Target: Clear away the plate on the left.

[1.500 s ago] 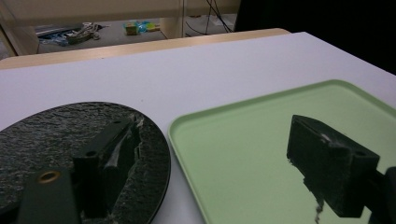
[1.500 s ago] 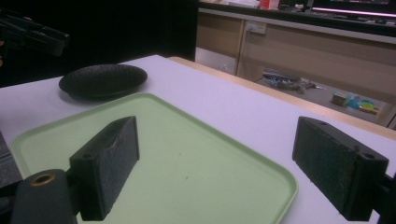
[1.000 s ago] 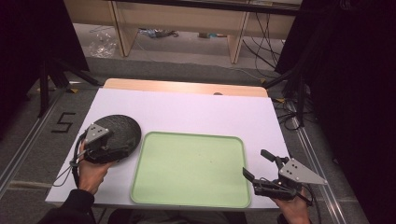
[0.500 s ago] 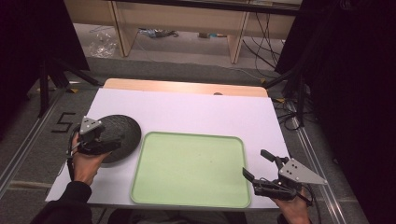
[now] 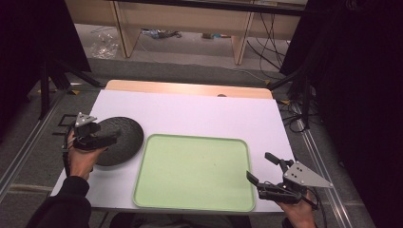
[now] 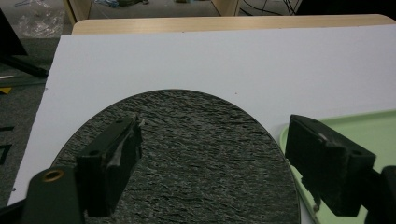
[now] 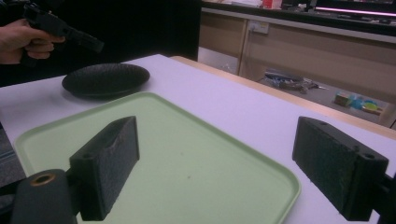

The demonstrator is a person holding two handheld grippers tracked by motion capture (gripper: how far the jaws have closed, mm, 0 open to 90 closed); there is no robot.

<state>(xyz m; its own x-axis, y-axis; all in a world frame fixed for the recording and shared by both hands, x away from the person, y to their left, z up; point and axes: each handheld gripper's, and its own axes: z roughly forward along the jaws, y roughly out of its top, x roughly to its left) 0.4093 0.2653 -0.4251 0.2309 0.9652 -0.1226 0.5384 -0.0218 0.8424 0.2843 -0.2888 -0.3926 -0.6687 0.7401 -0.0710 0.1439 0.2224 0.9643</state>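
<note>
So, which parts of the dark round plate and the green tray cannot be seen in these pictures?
- High view: the left gripper and hand cover the near left part of the dark round textured plate.
- Left gripper view: the bottom edge cuts off the plate's near rim.
- Right gripper view: its own fingers hide part of the pale green rectangular plastic tray.

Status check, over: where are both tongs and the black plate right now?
Left tongs open, above the black plate, not gripping. Right tongs open, empty, at the green tray's near right corner. Plate on table beside the tray. Nothing blocking.

Green tray [image 5: 190,173] on white table [image 5: 199,114].
</note>
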